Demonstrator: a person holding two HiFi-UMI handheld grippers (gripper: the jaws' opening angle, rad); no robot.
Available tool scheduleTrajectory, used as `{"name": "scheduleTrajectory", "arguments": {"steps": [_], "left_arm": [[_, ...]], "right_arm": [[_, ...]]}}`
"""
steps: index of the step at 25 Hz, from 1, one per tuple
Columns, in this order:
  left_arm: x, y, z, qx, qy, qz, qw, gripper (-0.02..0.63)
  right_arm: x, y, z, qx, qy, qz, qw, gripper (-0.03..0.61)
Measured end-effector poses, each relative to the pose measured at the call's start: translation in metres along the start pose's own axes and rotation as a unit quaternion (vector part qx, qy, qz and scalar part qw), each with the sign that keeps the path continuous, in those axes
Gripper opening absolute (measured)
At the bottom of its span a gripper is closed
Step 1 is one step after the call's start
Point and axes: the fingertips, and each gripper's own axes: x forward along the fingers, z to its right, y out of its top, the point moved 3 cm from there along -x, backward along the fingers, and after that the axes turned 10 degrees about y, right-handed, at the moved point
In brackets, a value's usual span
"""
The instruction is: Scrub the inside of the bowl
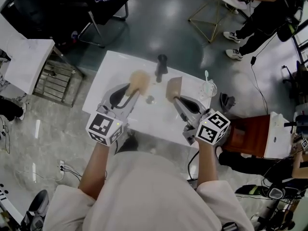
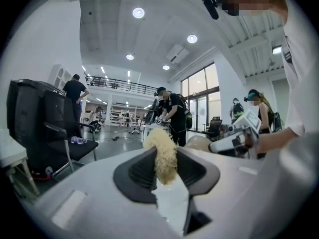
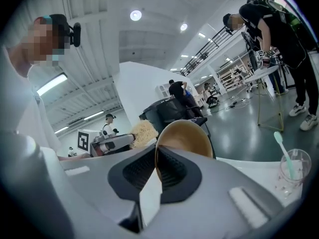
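Observation:
My left gripper (image 1: 132, 91) is shut on a pale, fibrous scrubber (image 1: 139, 79), held up over the white table (image 1: 115, 69). In the left gripper view the scrubber (image 2: 162, 153) stands pinched between the dark pads of that gripper (image 2: 164, 166). My right gripper (image 1: 175, 99) is shut on the rim of a wooden bowl (image 1: 174, 88), lifted and tipped on edge. The right gripper view shows the bowl (image 3: 187, 136) clamped by its rim in the right gripper (image 3: 156, 171), with the scrubber (image 3: 143, 132) a little to its left and apart from it.
A dark upright object (image 1: 161, 66) stands at the table's far side. A clear glass holding a toothbrush (image 1: 208, 86) sits at the right edge. A black chair (image 1: 91, 4), a wire rack (image 1: 53, 78) and a brown stool (image 1: 248, 134) surround the table. People stand at the far right.

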Motion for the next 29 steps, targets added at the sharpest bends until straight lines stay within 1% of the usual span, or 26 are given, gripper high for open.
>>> {"name": "scheduleTrajectory", "arguments": {"steps": [4, 9, 12, 16, 29], "left_arm": [[-0.007, 0.004, 0.001, 0.009, 0.004, -0.002, 0.9999, 0.109], [-0.011, 0.008, 0.002, 0.012, 0.005, -0.007, 0.9999, 0.109], [-0.012, 0.01, 0.003, 0.013, 0.006, -0.005, 0.9999, 0.109], [-0.014, 0.012, 0.005, 0.013, 0.005, -0.005, 0.9999, 0.109], [-0.015, 0.01, 0.006, 0.015, 0.003, -0.01, 0.9998, 0.109]], "right_arm": [[-0.001, 0.007, -0.006, -0.01, -0.024, -0.004, 1.0, 0.02], [-0.001, 0.02, -0.016, -0.046, -0.049, -0.002, 0.998, 0.02], [-0.001, 0.024, -0.018, -0.058, -0.06, -0.002, 0.996, 0.02], [-0.005, 0.024, -0.02, -0.053, -0.069, -0.002, 0.996, 0.019], [-0.006, 0.017, -0.022, -0.052, -0.078, -0.006, 0.996, 0.02]]}}
